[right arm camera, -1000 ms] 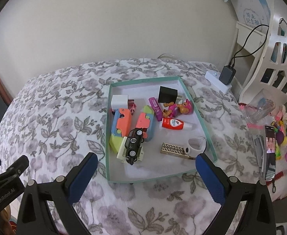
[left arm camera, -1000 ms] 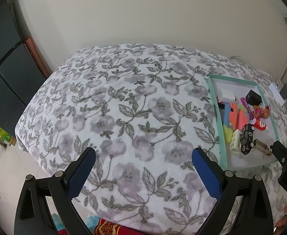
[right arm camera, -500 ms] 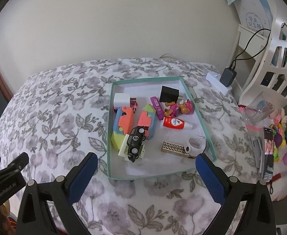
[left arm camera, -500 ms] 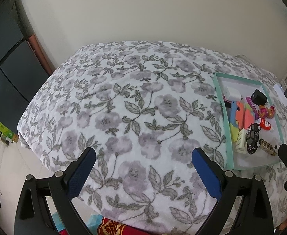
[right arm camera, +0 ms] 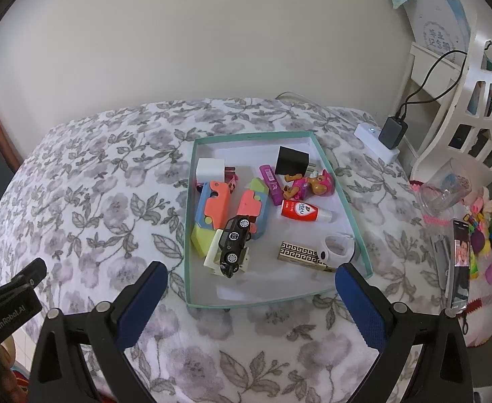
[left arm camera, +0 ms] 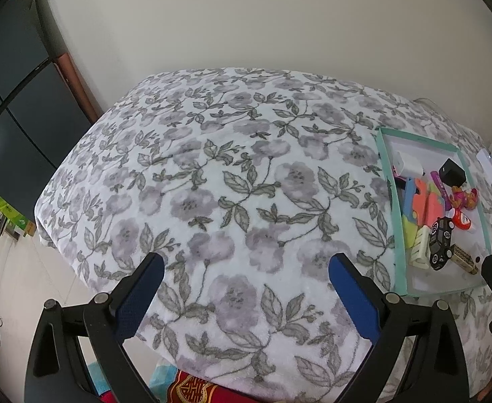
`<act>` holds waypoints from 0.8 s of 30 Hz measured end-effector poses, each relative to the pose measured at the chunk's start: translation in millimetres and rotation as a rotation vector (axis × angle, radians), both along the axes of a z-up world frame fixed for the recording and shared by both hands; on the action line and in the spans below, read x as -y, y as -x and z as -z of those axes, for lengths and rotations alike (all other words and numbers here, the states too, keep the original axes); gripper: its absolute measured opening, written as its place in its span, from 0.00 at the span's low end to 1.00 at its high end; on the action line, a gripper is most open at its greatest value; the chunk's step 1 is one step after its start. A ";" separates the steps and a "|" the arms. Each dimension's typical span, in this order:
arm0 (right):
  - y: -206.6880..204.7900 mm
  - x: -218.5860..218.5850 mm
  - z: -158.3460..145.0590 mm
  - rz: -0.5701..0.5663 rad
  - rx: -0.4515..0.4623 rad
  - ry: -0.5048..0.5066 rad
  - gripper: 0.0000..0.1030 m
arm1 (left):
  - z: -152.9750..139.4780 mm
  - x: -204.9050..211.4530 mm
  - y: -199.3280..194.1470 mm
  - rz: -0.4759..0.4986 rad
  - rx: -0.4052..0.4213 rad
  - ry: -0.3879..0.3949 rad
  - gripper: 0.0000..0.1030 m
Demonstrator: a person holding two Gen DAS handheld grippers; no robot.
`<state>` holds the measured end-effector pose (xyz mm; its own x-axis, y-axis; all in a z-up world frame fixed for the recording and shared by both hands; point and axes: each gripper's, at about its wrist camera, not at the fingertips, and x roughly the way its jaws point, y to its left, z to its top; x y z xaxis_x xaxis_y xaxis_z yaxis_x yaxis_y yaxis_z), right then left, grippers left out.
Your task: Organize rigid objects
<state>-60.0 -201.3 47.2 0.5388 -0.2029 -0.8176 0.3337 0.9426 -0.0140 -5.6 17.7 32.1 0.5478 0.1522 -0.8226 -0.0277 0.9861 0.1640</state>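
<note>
Both tongs, left (left arm camera: 244,280) and right (right arm camera: 251,283), spread wide, empty, drawn back from the teal shallow cardboard tray (right arm camera: 358,238) on the floral bed (left arm camera: 212,181). Rigid items, black toy car (right arm camera: 234,243) included, all inside. Organizing apparently complete.

Bedspread: my floral blanket (right arm camera: 105,208) fills the middle of both views.
Wall: plain cream wall (right arm camera: 195,33) across the top.
Upper right: white power strip (right arm camera: 375,141) with a black charger (right arm camera: 394,132) plugged in, beside a white cut-out shelf (right arm camera: 481,100).
Right edge: a lit phone (right arm camera: 461,262).
Left edge: dark cabinet (left arm camera: 14,107).
</note>
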 end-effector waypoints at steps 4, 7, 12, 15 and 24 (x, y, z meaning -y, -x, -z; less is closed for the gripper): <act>-0.6 -0.4 1.2 -0.003 -0.004 0.002 0.99 | -0.1 1.3 0.1 0.000 0.001 -0.004 0.96; -0.8 -1.1 1.0 -0.002 -0.004 0.002 0.99 | 0.2 1.4 0.0 -0.002 0.001 -0.007 0.96; -1.1 -1.6 1.3 -0.002 -0.004 0.003 0.99 | -0.1 1.0 0.2 -0.001 -0.001 -0.009 0.96; -1.2 -1.5 1.4 -0.002 -0.005 0.003 0.99 | 0.2 0.6 0.3 0.001 -0.002 -0.011 0.96; -1.6 -2.6 1.5 -0.003 -0.007 0.004 0.99 | 1.6 -0.8 0.3 0.006 -0.009 -0.020 0.96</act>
